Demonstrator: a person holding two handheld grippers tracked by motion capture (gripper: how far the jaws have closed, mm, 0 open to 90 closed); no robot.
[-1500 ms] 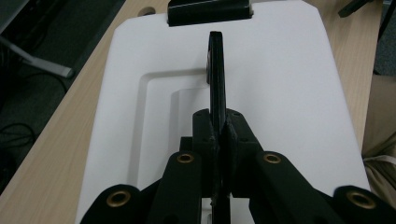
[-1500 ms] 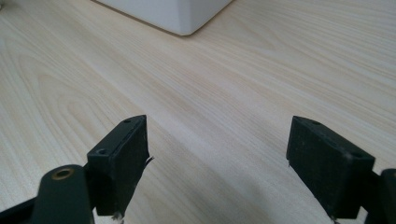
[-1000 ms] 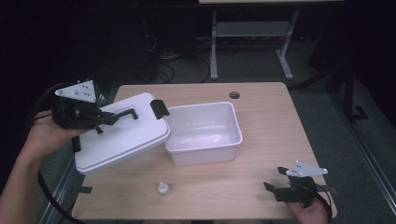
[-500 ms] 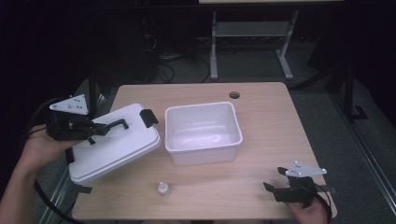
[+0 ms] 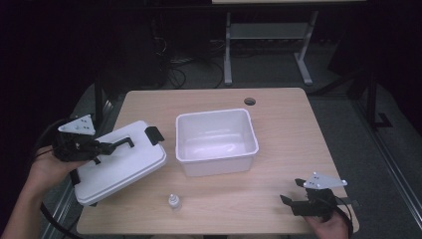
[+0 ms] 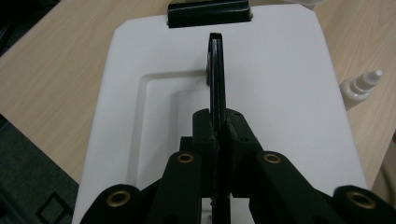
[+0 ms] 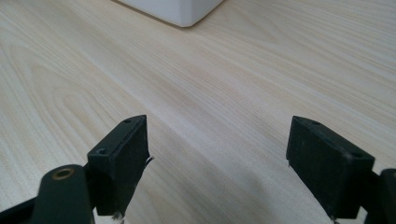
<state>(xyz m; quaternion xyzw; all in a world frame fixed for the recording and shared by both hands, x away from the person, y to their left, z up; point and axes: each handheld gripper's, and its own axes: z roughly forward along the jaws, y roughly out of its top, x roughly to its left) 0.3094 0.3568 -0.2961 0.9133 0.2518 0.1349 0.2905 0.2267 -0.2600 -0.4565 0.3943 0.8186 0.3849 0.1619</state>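
Left tongs (image 6: 219,135) clamp lid handle (image 6: 215,70); high view adds open tub (image 5: 217,142), right tongs (image 5: 298,199) spread wide.

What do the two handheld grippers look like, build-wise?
Both the left gripper and right gripper are black, two-jawed, with blocky flat pads and brass-coloured pivot pins. Each carries a grey three-cornered plate on top and trails a black cable. The person's forearms are bare, no sleeves.

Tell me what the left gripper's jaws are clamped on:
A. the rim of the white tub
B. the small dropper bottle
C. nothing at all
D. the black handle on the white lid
D: in the left gripper view the left gripper is shut on the black handle of the white lid.
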